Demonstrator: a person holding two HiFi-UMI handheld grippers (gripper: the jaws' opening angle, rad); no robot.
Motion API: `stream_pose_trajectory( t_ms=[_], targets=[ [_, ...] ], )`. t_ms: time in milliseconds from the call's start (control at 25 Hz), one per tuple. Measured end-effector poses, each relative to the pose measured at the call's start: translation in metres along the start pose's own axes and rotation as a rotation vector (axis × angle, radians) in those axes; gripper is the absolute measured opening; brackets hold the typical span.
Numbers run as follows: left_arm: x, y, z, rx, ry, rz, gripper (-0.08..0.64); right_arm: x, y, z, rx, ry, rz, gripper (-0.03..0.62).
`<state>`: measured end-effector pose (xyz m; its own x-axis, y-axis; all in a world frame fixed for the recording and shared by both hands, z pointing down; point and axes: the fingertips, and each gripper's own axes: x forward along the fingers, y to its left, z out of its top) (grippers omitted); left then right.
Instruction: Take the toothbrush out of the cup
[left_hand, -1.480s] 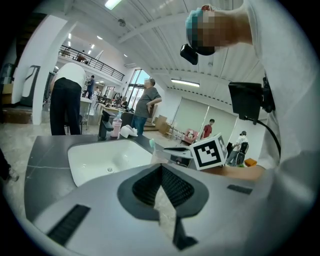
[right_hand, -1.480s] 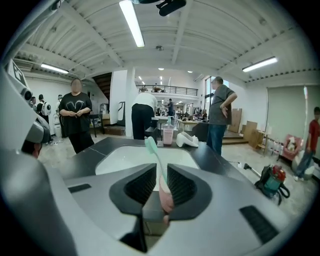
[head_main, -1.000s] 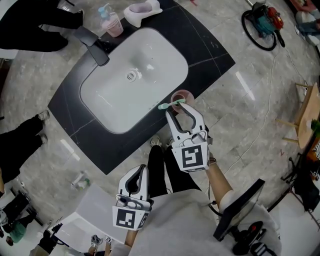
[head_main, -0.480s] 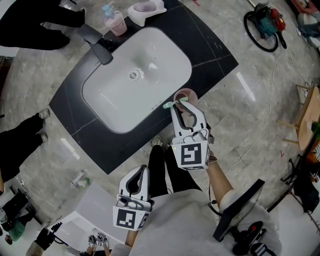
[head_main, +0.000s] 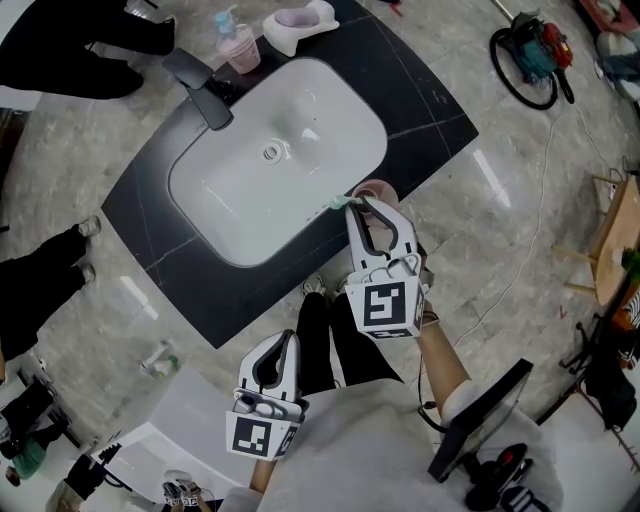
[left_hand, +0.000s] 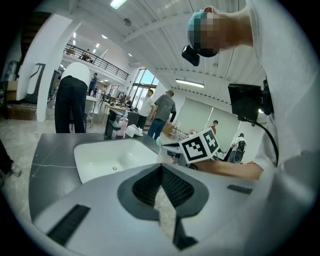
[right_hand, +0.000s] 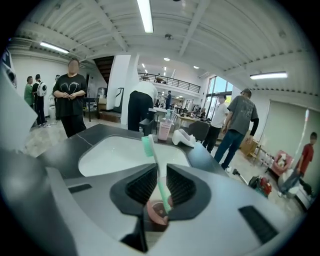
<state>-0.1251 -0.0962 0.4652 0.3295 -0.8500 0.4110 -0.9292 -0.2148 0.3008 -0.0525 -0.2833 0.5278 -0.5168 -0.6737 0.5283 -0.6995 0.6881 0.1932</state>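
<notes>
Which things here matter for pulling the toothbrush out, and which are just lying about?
Job: toothbrush, pink cup holding it.
Lying about: tap, pink soap bottle, white dish, sink.

Bright, even light from ceiling tube lamps (right_hand: 145, 15) floods the hall; the white sink (head_main: 230, 200) gleams faintly. Gripper views curve fisheye-style, corners black, nearest jaws soft.
</notes>
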Motion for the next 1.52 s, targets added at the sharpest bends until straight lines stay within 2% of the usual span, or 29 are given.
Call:
stream_pose_trajectory(
  t_ms=[120, 400, 480, 520, 1040, 1520],
  targets=[
    [0.001, 0.000, 0.002, -0.003, -0.004, -0.004, 0.003, 0.005, -0.001, 0.000, -0.028, 0.008, 0.003, 0.084],
    [-0.001, 0.000, 0.001, -0.007, -0.005, 0.004, 0.003, 0.012, 0.000, -0.005, -0.104, 0.031, -0.026, 0.083],
    [-0.001, 0.001, 0.002, -0.007, -0.006, 0.006, 0.003, 0.012, -0.001, -0.006, -0.109, 0.026, -0.037, 0.062],
    [-0.001, 0.001, 0.002, -0.007, -0.006, 0.006, 0.003, 0.012, -0.001, -0.005, -0.109, 0.019, -0.041, 0.037],
    [-0.001, 0.001, 0.006, 0.002, -0.022, -0.001, 0.003, 0.001, 0.000, 0.007, -0.056, -0.030, -0.016, 0.032],
    [-0.008, -0.012, 0.035, 0.060, -0.081, -0.035, 0.003, -0.038, -0.019, 0.043, -0.005, -0.123, -0.054, 0.032]
  ],
)
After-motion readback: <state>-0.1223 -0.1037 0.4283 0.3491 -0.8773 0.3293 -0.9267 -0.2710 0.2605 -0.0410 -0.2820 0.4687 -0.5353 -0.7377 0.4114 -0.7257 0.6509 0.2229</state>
